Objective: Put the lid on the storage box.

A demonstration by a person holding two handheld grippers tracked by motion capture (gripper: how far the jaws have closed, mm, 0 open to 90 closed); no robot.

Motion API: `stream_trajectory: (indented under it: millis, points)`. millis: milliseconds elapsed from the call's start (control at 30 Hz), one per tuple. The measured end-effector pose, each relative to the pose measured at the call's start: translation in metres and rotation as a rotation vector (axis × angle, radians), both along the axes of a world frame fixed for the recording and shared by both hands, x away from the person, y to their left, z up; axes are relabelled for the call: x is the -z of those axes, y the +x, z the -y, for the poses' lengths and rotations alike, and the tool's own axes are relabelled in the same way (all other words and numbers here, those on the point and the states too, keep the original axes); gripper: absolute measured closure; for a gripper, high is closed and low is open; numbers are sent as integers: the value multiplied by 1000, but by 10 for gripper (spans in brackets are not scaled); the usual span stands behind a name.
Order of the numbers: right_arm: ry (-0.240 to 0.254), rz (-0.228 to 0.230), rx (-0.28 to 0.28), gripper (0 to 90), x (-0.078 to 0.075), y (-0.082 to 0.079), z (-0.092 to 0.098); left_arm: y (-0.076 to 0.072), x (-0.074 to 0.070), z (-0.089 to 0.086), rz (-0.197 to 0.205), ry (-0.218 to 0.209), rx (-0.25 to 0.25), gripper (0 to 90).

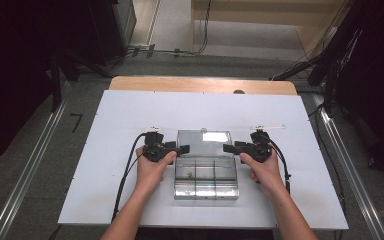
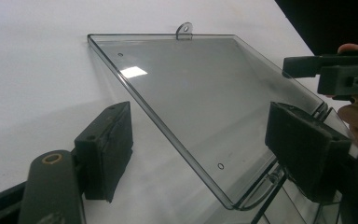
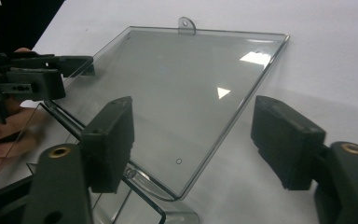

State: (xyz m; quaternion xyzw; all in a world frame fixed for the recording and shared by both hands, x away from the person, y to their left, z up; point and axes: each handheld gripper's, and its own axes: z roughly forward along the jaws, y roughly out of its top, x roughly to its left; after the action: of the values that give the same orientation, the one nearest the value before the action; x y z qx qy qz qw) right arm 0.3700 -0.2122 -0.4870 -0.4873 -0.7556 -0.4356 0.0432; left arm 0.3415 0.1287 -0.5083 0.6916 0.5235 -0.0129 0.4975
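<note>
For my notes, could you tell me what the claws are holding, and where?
Nothing yet: each claw, left and right, straddles a side edge of the open clear lid, pads apart from it.

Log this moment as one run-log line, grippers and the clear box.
left gripper: open, astride lid edge | right gripper: open, astride opposite edge | clear compartment box: lid open

We cannot tell what the small dark speck (image 1: 190,174) in one compartment of the clear box (image 1: 206,186) is; in the high view it is too small. In the left gripper view, the box body is cut off by the bottom edge, with just its lid (image 2: 200,100) in full sight. In the right gripper view, the person's hand (image 3: 0,135) is blurred and cut by the left edge. Whether the pads of either gripper touch the lid's edges, we cannot judge.
</note>
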Motion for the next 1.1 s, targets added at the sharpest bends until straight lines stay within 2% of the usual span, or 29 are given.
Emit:
stream_trajectory:
  millis: [333, 633, 867, 1100]
  points:
    - [-25, -39, -3, 348, 9, 1, -7, 0, 3, 3, -20, -8, 3, 267]
    - [-4, -51, 2, 367, 11, 1, -8, 0, 3, 4, -41, -5, 2, 354]
    - [-3, -38, -1, 385, 10, 0, -8, 0, 2, 4, -40, -19, 7, 395]
    - [8, -15, -7, 442, 7, -1, -8, -1, -1, 3, -22, -31, 17, 465]
